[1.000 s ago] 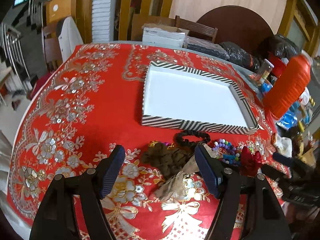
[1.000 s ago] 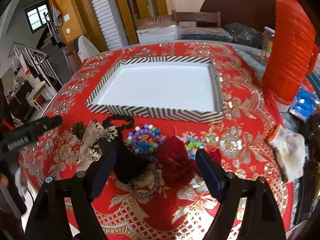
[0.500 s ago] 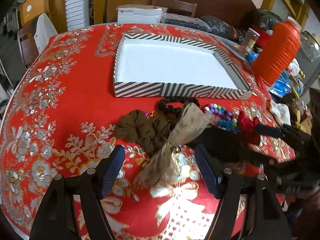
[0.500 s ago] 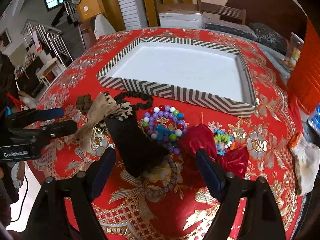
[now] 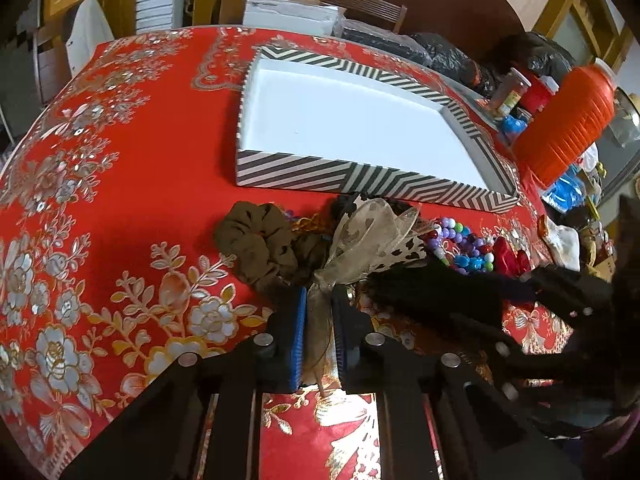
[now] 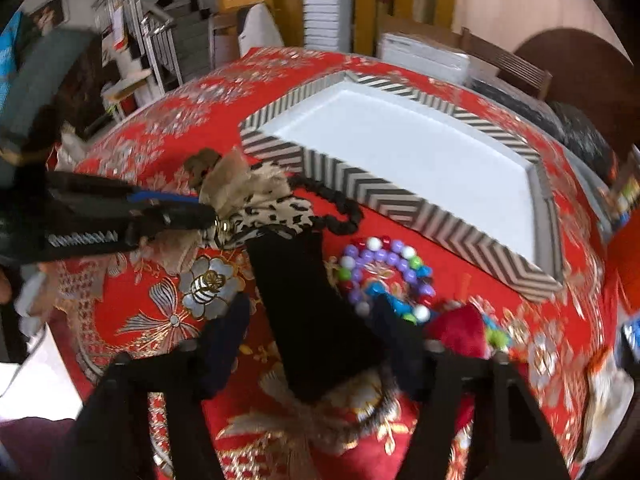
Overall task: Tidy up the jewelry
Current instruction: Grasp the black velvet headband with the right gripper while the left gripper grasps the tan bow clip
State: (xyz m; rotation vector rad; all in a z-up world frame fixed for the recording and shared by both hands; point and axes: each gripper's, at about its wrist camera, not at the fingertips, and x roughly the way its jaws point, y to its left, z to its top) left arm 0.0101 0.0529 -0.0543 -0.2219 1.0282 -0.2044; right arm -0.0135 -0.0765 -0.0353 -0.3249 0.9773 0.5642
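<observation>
On the red patterned tabletop [image 5: 152, 168], the jewelry lay heaped just in front of the striped tray [image 5: 288, 170], whose white floor held nothing. Seen from the left wrist, the left gripper [image 5: 319, 300] had just been closing and pinched the tail of the sheer spotted ribbon bow [image 5: 372, 236], beside a brown scrunchie [image 5: 256, 240]. Only the right wrist view showed the right gripper [image 6: 316, 320], its jaws just narrowing around the black velvet pouch [image 6: 312, 312]; motion blur hid whether the pads pressed it. That view also showed the beaded bracelets [image 6: 384, 276] and a red pouch [image 6: 460, 330] just right of the black one.
</observation>
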